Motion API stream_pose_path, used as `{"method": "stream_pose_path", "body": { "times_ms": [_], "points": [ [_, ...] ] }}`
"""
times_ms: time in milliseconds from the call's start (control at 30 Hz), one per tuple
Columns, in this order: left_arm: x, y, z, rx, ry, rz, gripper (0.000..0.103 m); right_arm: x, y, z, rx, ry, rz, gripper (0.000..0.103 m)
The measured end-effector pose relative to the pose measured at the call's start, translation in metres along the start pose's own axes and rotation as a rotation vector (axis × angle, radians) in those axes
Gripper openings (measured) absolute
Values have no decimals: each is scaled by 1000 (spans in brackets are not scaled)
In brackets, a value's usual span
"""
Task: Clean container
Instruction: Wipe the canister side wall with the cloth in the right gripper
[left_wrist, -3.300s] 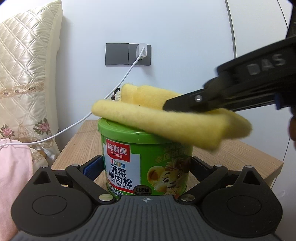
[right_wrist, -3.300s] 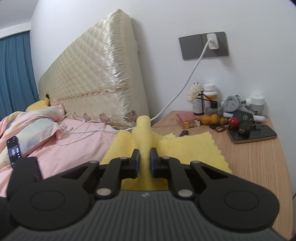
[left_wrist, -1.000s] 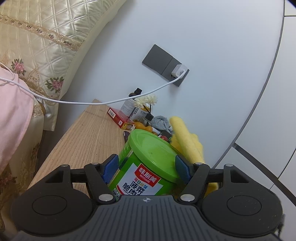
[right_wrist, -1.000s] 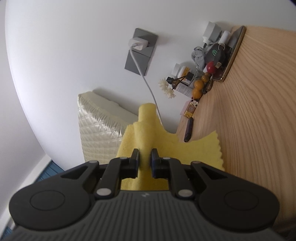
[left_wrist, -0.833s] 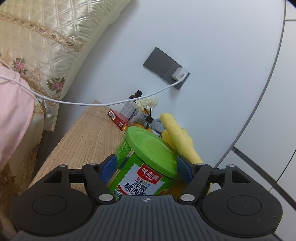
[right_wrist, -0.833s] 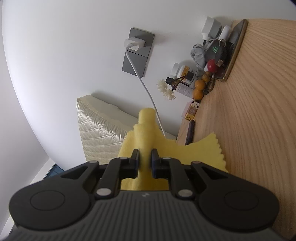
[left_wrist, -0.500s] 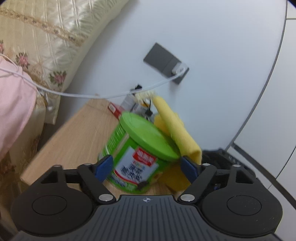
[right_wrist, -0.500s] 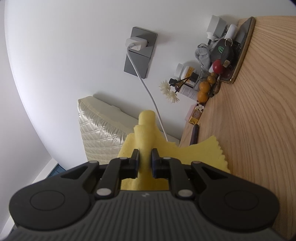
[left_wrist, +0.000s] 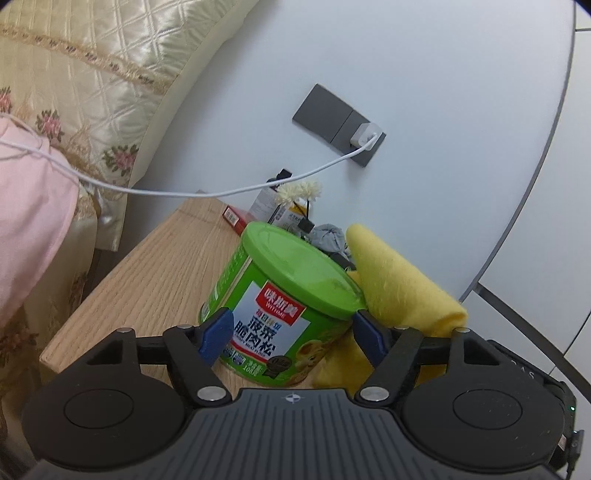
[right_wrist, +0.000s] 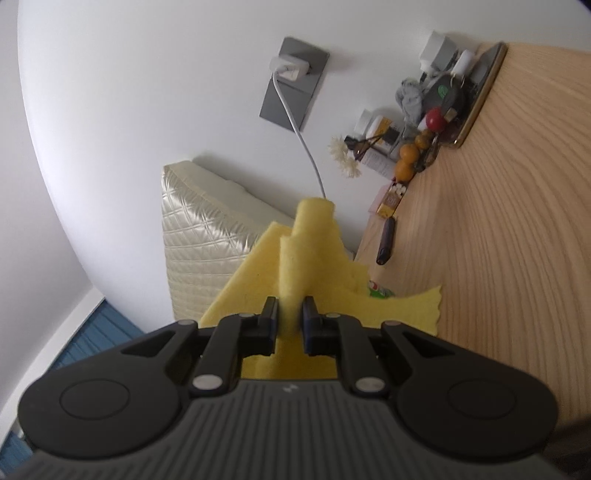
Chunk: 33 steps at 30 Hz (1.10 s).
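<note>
A green container (left_wrist: 280, 306) with a green lid and a printed label stands on the wooden bedside table (left_wrist: 155, 280). My left gripper (left_wrist: 293, 332) is shut on it, one blue pad on each side. A folded yellow cloth (left_wrist: 399, 291) presses against the container's right side. My right gripper (right_wrist: 290, 326) is shut on the yellow cloth (right_wrist: 306, 258), which sticks up between the fingers. A sliver of the green container (right_wrist: 378, 292) shows behind the cloth in the right wrist view.
Small items crowd the table's back: a phone (right_wrist: 480, 92), oranges (right_wrist: 406, 162), a red ball (right_wrist: 435, 119), bottles, a red box (left_wrist: 236, 218), a dark pen (right_wrist: 386, 245). A white cable (left_wrist: 207, 192) runs from the wall socket. The bed with pink bedding (left_wrist: 29, 236) lies to the left.
The cloth has moved from the container's lid to its right side. The left gripper has tilted with the container and both views have rotated.
</note>
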<state>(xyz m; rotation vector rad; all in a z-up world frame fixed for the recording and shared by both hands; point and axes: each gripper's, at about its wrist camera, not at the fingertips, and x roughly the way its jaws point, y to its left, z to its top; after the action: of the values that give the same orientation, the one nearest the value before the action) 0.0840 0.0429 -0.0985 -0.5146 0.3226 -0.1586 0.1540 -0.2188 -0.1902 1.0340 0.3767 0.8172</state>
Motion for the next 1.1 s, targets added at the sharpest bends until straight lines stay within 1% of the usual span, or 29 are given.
{"method": "stream_pose_path", "body": {
  "times_ms": [133,367,400,433,500,633,767,800,833,867,900,933,1000,1100],
  "points": [
    [2,-1,1,23,-12,6,76,-1,0,-1,-1,-49,-17,14],
    [3,7,6,20,-40,9,77,7,-7,3,4,-75,-57,18],
    [3,9,7,16,-46,6,77,8,-8,3,5,-79,-63,23],
    [3,10,8,12,-50,4,78,9,-9,4,5,-83,-69,37],
    [4,11,9,7,-51,1,78,12,-11,5,7,-90,-80,53],
    [5,10,12,13,-66,7,77,18,-12,8,-19,-93,-100,53],
    [8,16,16,-14,-67,0,77,31,-17,14,-34,-80,-96,53],
    [9,18,16,-22,-64,-7,77,32,-19,15,-26,-75,-88,50],
    [11,19,17,-30,-61,-15,77,33,-20,15,-20,-69,-72,44],
    [13,21,18,-46,-48,-35,77,34,-21,15,-15,-63,-57,40],
    [13,22,17,-53,-49,-37,77,34,-22,15,-10,-57,-41,30],
    [14,22,18,-48,-49,-35,77,35,-23,15,-5,-51,-26,22],
    [15,23,18,-43,-49,-31,76,36,-24,16,4,-41,2,20],
    [16,27,20,-60,-42,-31,70,38,-23,16,6,-42,-1,18]
  ]
}}
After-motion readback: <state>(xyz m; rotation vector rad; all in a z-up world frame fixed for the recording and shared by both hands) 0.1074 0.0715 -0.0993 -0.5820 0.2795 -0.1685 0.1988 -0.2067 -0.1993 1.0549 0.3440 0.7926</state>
